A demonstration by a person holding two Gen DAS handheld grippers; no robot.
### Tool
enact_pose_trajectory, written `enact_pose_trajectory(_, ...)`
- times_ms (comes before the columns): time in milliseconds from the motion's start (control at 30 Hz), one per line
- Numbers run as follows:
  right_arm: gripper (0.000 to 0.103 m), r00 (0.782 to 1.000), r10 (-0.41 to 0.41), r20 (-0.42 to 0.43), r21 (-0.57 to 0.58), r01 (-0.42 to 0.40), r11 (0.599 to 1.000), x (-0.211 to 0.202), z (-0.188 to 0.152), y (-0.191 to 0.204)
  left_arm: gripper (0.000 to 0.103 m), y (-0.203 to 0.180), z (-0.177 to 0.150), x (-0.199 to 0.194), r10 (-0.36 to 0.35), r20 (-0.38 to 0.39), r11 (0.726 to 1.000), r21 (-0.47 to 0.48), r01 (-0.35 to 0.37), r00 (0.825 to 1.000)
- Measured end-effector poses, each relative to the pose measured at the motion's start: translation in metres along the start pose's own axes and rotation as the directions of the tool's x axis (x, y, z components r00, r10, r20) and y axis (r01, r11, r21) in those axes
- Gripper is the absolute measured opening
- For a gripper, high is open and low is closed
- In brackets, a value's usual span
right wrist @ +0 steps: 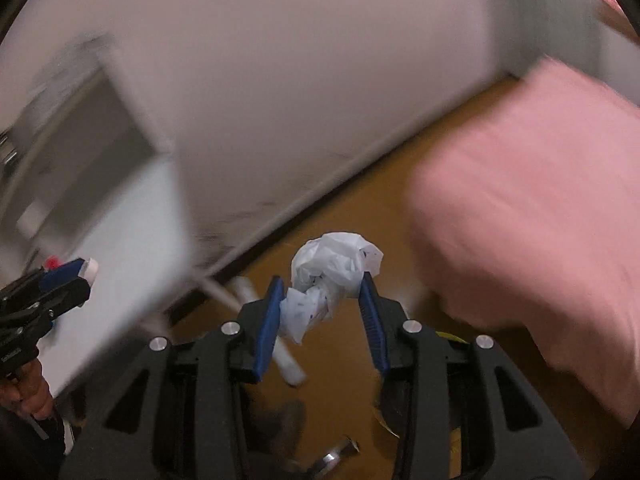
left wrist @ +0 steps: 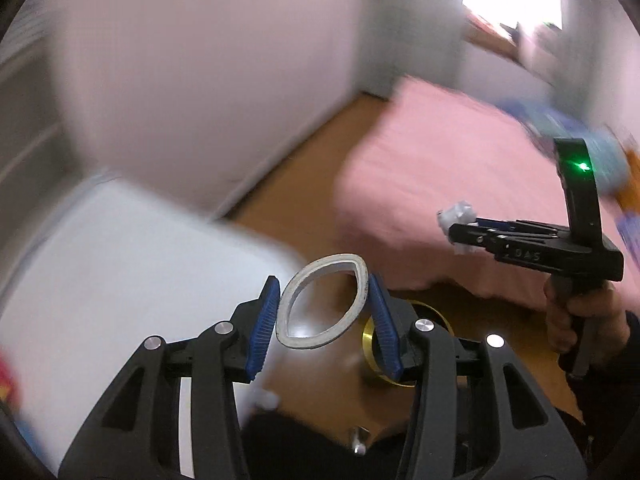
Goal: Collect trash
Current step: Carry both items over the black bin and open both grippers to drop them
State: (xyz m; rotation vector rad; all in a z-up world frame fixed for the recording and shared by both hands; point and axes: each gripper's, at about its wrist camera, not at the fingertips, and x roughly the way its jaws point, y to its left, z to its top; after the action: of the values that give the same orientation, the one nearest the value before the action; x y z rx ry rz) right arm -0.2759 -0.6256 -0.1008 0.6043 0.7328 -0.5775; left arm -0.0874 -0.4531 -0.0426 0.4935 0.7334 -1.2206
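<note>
Between our left gripper point(left wrist: 326, 312) pads we squeezed a flattened tape ring point(left wrist: 323, 302), our right gripper point(right wrist: 322, 310) pinched crumpled paper point(right wrist: 330, 280), pink bed point(right wrist: 532, 232) far right.

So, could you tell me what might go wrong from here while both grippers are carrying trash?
The squashed tape ring is pinched only at its edges by the left gripper, so it might spring out. The crumpled paper sits near the right gripper's fingertips and could slip. The blurred views suggest fast motion, raising both chances.
</note>
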Motion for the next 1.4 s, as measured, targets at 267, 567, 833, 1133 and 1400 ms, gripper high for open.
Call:
enact_pose_trajectory(267,0.038,0.969,-0.023,-0.246,0.229,0.081,0.970,0.079,-0.073,-0.126,0.045,-0.088,-0.001,0.200,-0.175,-0.319,0.933,0.249,0.261,0.932)
enact_pose_trajectory(567,0.038,0.914,0.077,-0.399,0.365,0.081,0.927,0.152,-0.111,-0.171,0.045,-0.109,-0.062,0.337,-0.210,-0.553,0.919,0.170,0.356,0.806)
enact_pose_trajectory(833,0.041,0.912,0.071,-0.405,0.371,0.093,0.924,0.161,-0.118,-0.175,0.053,-0.125,-0.079,0.338,-0.235,-0.571,0.912,0.151,0.382,0.787)
enact_pose_trajectory(1133,0.069,0.935,0.060,-0.350,0.378,0.083,0.922,0.134,-0.099,-0.170,0.082,-0.118,-0.046,0.303,-0.210,-0.463,0.929,0.179,0.323,0.861)
enact_pose_trajectory(1400,0.081,0.992,-0.071,-0.108,0.147,0.087,0.985,0.031,-0.019,-0.086,0.092,-0.102,0.034,0.146,-0.092,-0.157,0.954,0.268,0.132,0.983)
